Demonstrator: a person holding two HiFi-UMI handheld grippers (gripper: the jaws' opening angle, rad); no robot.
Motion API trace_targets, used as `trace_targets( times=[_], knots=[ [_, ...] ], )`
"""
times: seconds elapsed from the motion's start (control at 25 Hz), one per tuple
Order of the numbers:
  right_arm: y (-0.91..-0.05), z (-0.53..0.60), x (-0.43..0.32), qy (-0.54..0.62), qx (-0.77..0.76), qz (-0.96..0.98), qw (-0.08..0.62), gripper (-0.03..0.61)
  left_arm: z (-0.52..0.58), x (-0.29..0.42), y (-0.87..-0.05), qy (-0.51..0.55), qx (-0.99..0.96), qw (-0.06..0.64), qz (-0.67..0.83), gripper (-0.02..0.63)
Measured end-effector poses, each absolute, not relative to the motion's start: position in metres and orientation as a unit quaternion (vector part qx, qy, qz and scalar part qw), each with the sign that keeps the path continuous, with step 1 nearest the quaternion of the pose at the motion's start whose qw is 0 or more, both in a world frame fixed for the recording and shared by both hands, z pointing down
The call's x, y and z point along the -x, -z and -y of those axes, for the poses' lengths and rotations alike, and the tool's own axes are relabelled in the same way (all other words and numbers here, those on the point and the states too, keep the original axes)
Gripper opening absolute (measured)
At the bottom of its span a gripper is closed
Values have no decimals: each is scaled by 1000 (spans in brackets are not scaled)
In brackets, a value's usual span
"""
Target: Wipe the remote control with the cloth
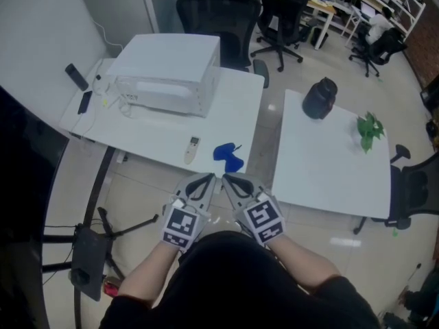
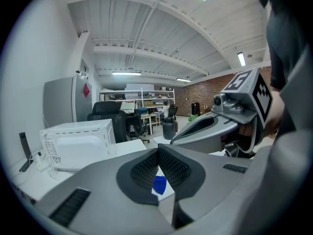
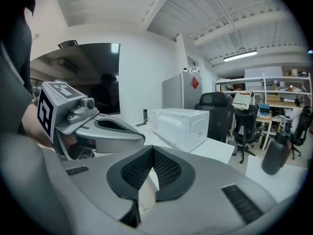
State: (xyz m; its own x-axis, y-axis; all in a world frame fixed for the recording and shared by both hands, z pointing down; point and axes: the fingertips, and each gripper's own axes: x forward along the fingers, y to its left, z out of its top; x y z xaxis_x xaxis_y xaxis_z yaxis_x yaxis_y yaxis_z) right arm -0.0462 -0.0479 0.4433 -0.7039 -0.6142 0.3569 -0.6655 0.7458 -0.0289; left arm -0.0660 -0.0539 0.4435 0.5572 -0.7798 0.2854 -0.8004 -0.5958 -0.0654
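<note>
Remote control (image 1: 193, 149) beside cloth (image 1: 228, 157), near microwave (image 1: 168, 74)

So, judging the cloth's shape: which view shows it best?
Head view: the blue cloth lies whole near the table edge. The left gripper view shows only a scrap past its jaws; the right gripper view, none.

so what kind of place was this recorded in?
Probably an open-plan office or lab workspace: white tables, black swivel chairs around cluttered desks, storage shelving at the back near a brick wall, and a white microwave on one table.
</note>
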Motion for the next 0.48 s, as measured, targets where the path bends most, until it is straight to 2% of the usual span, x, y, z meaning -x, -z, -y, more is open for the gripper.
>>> trace_targets(
  times=[0.48],
  knots=[
    [-444, 49, 47, -74, -349, 919, 166, 9, 54, 70, -445, -146, -879, 38, 452, 0]
  ],
)
